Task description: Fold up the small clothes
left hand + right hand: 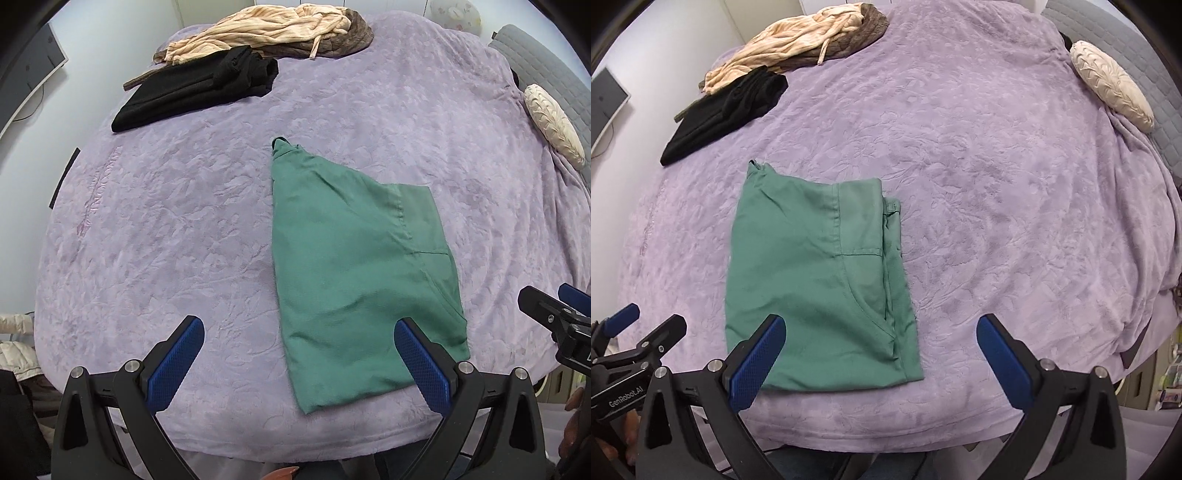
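Two claws hang wide apart over the bed (997, 184), holding nothing: my left claw (299, 350) and right claw (881, 345), each with blue textured pads. One folded green garment (812, 288), smooth woven cloth, lies flat at lower centre on the plush lilac embossed cover. One black garment (727, 110) and one cream ribbed garment (783, 40) sit upper left.
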### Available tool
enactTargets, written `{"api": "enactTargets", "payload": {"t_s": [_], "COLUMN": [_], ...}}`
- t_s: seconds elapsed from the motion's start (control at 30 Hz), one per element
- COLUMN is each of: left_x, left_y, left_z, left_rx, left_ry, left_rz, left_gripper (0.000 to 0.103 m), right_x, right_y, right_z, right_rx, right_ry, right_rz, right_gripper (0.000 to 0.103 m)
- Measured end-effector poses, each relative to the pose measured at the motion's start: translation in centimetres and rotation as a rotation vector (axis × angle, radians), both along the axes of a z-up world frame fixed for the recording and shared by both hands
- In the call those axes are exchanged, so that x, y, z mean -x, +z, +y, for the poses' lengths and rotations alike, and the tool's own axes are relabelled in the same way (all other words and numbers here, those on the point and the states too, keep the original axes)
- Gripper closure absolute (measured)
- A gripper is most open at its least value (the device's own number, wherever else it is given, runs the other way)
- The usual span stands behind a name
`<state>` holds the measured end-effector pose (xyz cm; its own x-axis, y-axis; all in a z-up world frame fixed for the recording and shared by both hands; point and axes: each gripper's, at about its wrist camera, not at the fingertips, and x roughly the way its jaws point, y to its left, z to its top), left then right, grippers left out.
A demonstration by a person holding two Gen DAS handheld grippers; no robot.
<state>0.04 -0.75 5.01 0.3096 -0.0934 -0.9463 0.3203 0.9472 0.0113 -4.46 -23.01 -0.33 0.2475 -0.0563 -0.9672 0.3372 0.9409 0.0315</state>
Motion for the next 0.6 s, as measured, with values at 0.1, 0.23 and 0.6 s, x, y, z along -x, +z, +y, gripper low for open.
{"api": "enactTargets", "payload": {"t_s": [0.1,0.23,0.6], "left_x": [0.02,-0.02,-0.16], "left_y": [-0.21,-0.25,-0.47], "left_z": [-0.18,-0.20,0.07], "left_rx": [-0.001,0.000,0.001], "left_ry": [-0.004,-0.003,0.011], "left_rz": [0.009,0.011,0.019], "left_gripper": [0.000,0.000,0.000], "right_x": [-0.07,-0.04,-0.22], "right_y": [-0.06,-0.26,-0.53], "right_z": [0.18,-0.32,-0.38], "right_rx": [0.003,-0.014,-0.007], "right_ry": [0.000,-0.024,-0.023], "right_rz": [0.008,0.021,0.043], "right_gripper": [0.000,0.000,0.000]}}
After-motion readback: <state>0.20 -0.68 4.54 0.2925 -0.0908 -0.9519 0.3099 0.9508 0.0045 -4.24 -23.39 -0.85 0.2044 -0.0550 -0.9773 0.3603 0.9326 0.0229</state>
